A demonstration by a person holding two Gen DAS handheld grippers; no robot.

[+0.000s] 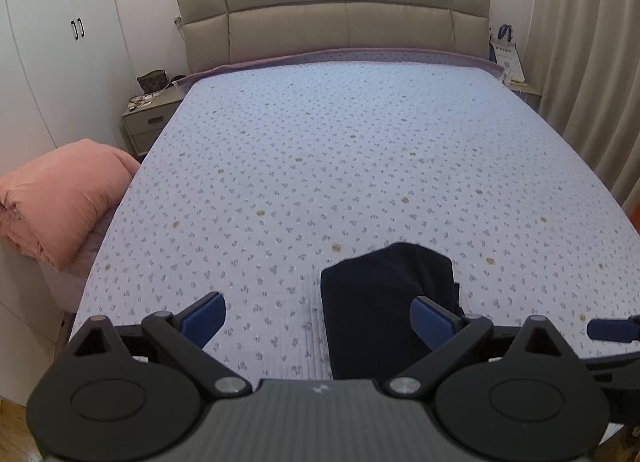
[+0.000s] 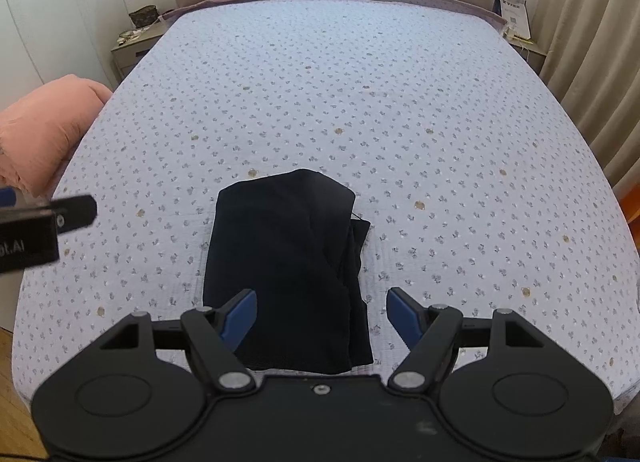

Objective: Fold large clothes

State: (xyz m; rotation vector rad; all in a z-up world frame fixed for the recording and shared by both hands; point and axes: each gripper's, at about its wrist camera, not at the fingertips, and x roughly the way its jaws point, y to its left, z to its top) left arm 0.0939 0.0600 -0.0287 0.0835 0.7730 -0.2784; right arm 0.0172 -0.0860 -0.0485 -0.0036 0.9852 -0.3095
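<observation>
A dark navy garment (image 2: 286,262) lies folded into a compact rectangle on the bed (image 2: 360,82) near its front edge. It also shows in the left wrist view (image 1: 376,302), right of centre. My left gripper (image 1: 318,314) is open and empty, held above the bed just left of the garment. My right gripper (image 2: 322,314) is open and empty, held above the garment's near end. The left gripper's tip (image 2: 76,212) shows at the left edge of the right wrist view.
The bed has a pale floral quilt (image 1: 340,162) and a padded beige headboard (image 1: 332,10). A folded pink duvet (image 1: 60,202) sits at the left. Nightstands (image 1: 150,122) stand on both sides. Curtains (image 1: 592,62) hang right, wardrobe doors (image 1: 60,42) left.
</observation>
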